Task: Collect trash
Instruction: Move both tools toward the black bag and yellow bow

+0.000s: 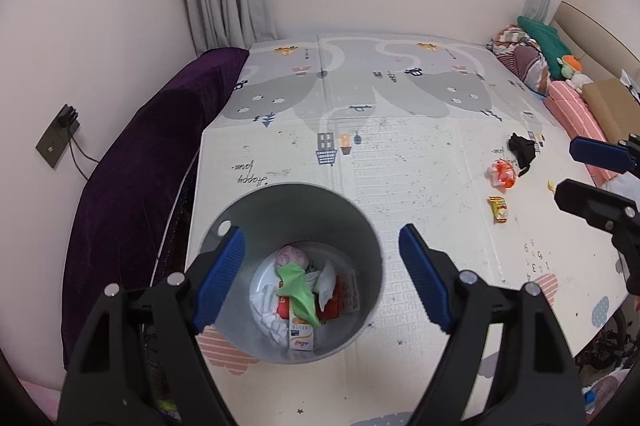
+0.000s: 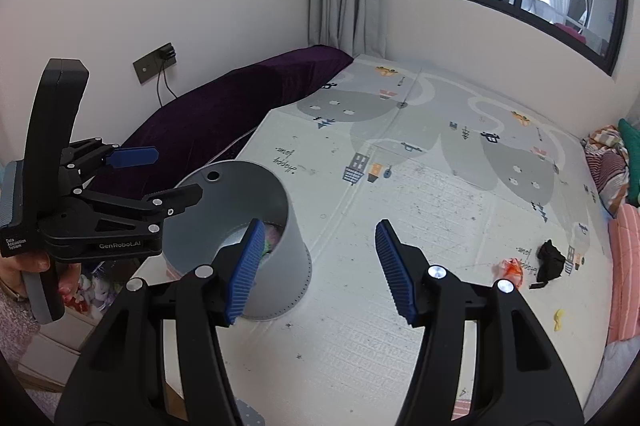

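Observation:
A grey bin (image 1: 296,218) stands on the play mat, holding a green wrapper (image 1: 298,292), white tissue, a carton and other trash. My left gripper (image 1: 322,278) is open and empty right above the bin. In the right wrist view the bin (image 2: 256,266) is at lower left. My right gripper (image 2: 318,272) is open and empty above the mat, right of the bin. Loose trash lies on the mat to the right: an orange wrapper (image 1: 502,173), a yellow packet (image 1: 498,209), a black scrap (image 1: 522,147) and a small yellow bit (image 2: 558,318).
A purple cushion (image 1: 148,153) lies along the left wall. Folded blankets and a cardboard box (image 1: 608,105) line the right side. The mat's near edge (image 1: 520,342) drops off at lower right. A window and curtains are behind.

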The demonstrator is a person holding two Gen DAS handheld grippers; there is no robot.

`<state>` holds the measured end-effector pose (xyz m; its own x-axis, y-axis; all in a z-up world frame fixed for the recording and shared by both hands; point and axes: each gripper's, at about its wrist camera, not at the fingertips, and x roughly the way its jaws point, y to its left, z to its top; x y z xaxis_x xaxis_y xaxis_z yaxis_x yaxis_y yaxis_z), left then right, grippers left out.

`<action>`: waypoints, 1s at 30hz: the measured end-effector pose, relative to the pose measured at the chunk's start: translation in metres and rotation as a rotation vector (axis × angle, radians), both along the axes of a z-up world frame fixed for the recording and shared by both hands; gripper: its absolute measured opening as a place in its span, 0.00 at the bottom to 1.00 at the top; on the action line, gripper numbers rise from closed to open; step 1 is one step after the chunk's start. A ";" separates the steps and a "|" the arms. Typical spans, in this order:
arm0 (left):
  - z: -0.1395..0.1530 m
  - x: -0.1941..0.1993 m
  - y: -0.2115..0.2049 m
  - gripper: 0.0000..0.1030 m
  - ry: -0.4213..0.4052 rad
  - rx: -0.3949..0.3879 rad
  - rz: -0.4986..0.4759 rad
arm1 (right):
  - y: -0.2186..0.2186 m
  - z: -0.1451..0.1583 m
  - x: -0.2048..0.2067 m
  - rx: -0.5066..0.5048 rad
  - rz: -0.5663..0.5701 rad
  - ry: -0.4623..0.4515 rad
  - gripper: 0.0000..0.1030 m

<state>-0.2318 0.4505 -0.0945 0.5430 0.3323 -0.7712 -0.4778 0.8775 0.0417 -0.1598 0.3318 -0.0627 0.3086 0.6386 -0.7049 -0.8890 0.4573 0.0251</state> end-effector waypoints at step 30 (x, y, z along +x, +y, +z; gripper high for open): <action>-0.038 0.300 -0.284 0.77 0.051 -0.044 -0.567 | -0.337 -0.067 0.242 -0.028 -0.704 0.047 0.57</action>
